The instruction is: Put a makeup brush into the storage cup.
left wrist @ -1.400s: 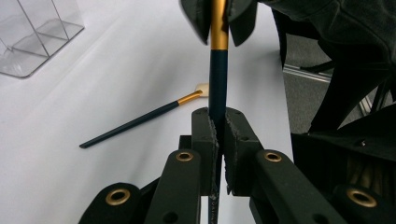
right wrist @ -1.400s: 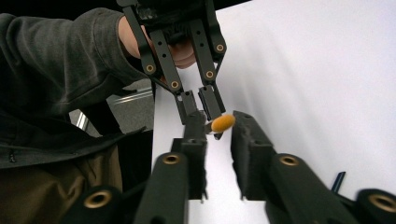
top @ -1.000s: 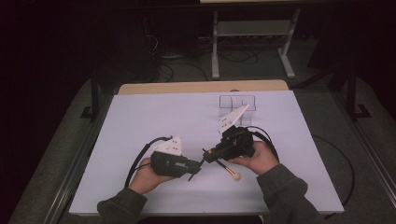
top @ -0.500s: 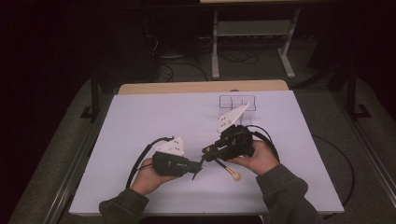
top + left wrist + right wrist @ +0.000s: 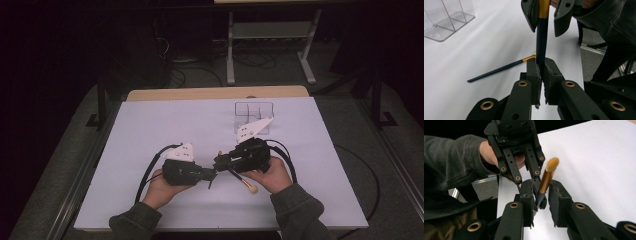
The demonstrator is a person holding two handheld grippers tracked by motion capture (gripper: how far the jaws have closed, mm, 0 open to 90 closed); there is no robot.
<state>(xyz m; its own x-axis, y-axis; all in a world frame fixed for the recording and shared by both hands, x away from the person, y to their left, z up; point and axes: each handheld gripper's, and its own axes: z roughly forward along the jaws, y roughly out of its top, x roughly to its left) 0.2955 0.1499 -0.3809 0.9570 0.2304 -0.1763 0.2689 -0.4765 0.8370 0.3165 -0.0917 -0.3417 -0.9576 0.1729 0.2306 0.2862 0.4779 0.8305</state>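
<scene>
Clamping the dark handle of a brush (image 5: 541, 37) tight between the closed pads of the left gripper (image 5: 541, 72), low over the white table (image 5: 150, 125) near its front edge. Meeting the right gripper (image 5: 542, 195) tip to tip there. Having just been opening, with the jaws of that right gripper now standing loosely either side of the brush's gold collar, a gap showing on one side, so no grip there. Pointing the tan bristle tip away from the right gripper's camera. Leaving a second brush (image 5: 499, 70) lying flat on the table just beyond. Keeping well apart from the clear plastic box (image 5: 254, 112) farther back.
</scene>
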